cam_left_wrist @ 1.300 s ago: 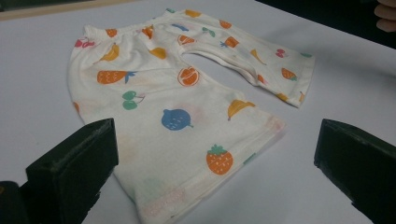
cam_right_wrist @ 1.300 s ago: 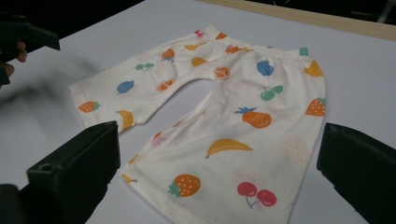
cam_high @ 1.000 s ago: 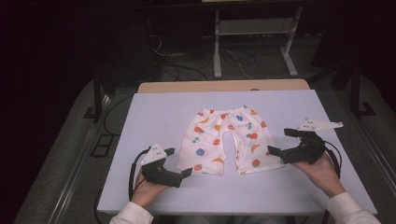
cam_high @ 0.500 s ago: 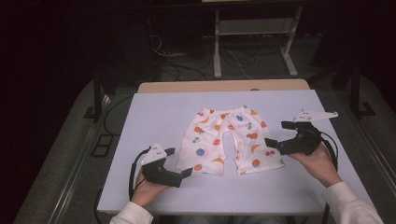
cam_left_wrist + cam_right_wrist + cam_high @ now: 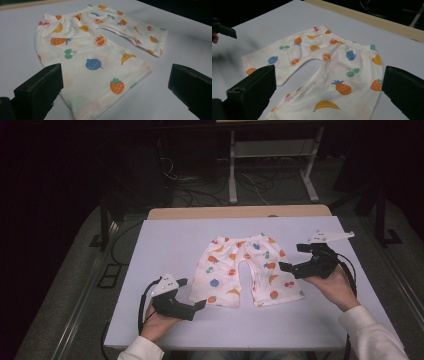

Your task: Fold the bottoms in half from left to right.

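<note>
From the high view, the fruit-print shorts (image 5: 242, 270) lie flat mid-table (image 5: 165, 240), waistband far, legs running near. The left gripper (image 5: 192, 295) sits off the near-left hem; the right gripper (image 5: 290, 261) is nearer, at the right leg's edge. In the left gripper view, wide-open empty jaws frame that hem (image 5: 110, 100). In the right gripper view, empty jaws gape over the right leg (image 5: 347, 92).

White fruit-print shorts (image 5: 243, 270) lie flat and spread at the centre of the worktop (image 5: 175, 240), waistband toward 12 o'clock, both legs toward 6 o'clock.
</note>
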Demonstrator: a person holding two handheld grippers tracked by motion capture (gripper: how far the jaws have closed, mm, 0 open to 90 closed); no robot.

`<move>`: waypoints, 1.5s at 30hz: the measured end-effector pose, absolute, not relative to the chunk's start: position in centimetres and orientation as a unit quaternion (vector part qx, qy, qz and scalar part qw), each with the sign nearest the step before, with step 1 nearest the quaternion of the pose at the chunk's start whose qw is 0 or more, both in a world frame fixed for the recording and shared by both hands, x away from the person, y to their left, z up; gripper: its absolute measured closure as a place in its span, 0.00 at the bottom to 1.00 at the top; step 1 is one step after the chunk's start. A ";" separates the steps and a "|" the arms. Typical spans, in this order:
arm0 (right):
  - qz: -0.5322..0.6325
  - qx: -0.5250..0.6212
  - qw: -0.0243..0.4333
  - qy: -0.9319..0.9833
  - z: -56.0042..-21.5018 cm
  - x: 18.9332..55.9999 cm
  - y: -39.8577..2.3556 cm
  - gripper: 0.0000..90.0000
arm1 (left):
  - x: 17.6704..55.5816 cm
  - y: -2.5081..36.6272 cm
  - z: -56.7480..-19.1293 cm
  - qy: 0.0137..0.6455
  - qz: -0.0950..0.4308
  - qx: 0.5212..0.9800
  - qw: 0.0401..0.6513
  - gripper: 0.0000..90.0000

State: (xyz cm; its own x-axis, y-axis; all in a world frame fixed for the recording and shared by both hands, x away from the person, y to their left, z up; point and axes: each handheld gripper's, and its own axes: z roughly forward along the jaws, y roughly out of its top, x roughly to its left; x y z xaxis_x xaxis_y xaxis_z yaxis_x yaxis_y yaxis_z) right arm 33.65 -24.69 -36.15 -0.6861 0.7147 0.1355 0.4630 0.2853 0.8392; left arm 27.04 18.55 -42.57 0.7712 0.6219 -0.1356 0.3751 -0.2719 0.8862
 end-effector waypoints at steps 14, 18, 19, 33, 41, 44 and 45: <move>0.453 0.376 0.133 0.797 -36.3 35.3 -23.8 0.00 | 27.1 18.5 -42.6 0.314 0.120 0.790 0.513 0.00; 0.448 0.371 0.135 0.802 -36.1 35.9 -23.2 0.00 | 27.1 18.5 -42.6 0.314 0.119 0.789 0.514 0.00; 0.448 0.370 0.135 0.803 -36.1 36.0 -23.0 0.00 | 27.1 18.5 -42.6 0.314 0.120 0.790 0.514 0.00; 0.442 0.367 0.127 0.809 -36.2 37.8 -20.6 0.00 | 27.2 18.5 -42.6 0.314 0.118 0.789 0.515 0.00; 0.435 0.364 0.125 0.814 -36.2 38.7 -19.2 0.00 | 27.2 18.5 -42.6 0.312 0.117 0.789 0.516 0.00; 0.433 0.361 0.124 0.816 -36.0 39.1 -18.5 0.00 | 27.2 18.5 -42.6 0.312 0.116 0.789 0.516 0.00; 0.433 0.361 0.124 0.816 -36.0 39.1 -18.5 0.00 | 27.2 18.5 -42.6 0.312 0.115 0.789 0.516 0.00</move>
